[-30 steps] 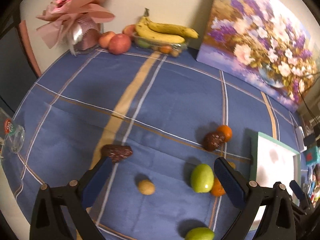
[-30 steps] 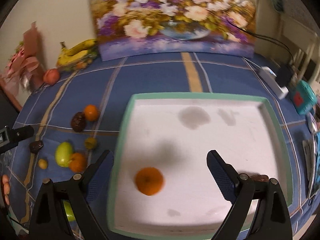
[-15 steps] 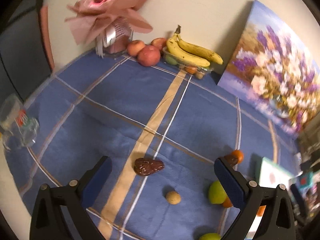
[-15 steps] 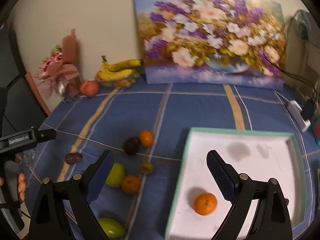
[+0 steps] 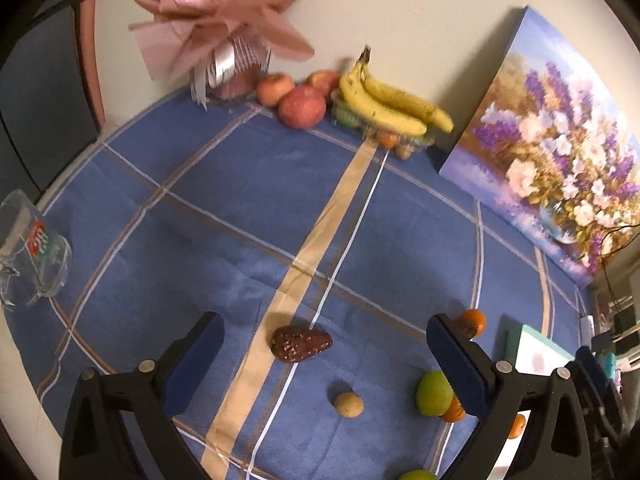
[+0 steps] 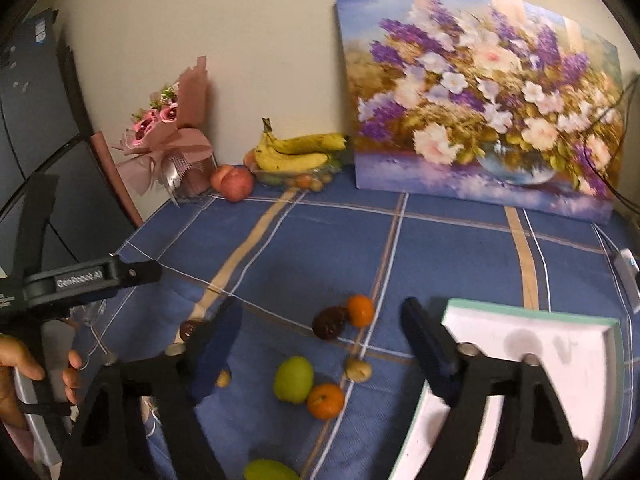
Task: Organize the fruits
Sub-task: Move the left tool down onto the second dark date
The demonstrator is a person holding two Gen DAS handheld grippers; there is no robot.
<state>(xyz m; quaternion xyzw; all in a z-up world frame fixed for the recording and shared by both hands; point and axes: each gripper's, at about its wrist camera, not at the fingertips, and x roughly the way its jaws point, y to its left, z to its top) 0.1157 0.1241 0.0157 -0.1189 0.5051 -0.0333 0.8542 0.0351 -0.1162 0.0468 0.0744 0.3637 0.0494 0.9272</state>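
Observation:
Loose fruit lies on the blue checked tablecloth. In the left wrist view my open, empty left gripper (image 5: pixel 324 334) frames a dark brown fruit (image 5: pixel 301 343), with a small tan fruit (image 5: pixel 349 404) and a green fruit (image 5: pixel 434 393) nearer. In the right wrist view my open, empty right gripper (image 6: pixel 320 320) hovers over a green fruit (image 6: pixel 293 379), an orange (image 6: pixel 325 401), another orange (image 6: pixel 360 310) beside a dark fruit (image 6: pixel 329 322), and a small tan fruit (image 6: pixel 358 369). The white tray (image 6: pixel 532 312) with a green rim lies at right.
At the back wall stand a flower bouquet (image 5: pixel 224 28), apples (image 5: pixel 302 106), a banana bunch (image 5: pixel 392 104) on a clear box, and a flower painting (image 6: pixel 480 96). A glass mug (image 5: pixel 32 256) sits at the left table edge. A white power adapter (image 6: pixel 628 272) lies at right.
Both grippers have drawn back and tilted up. The right view moved left off the tray, so the orange in it no longer shows. The left view now centres the dark fruit.

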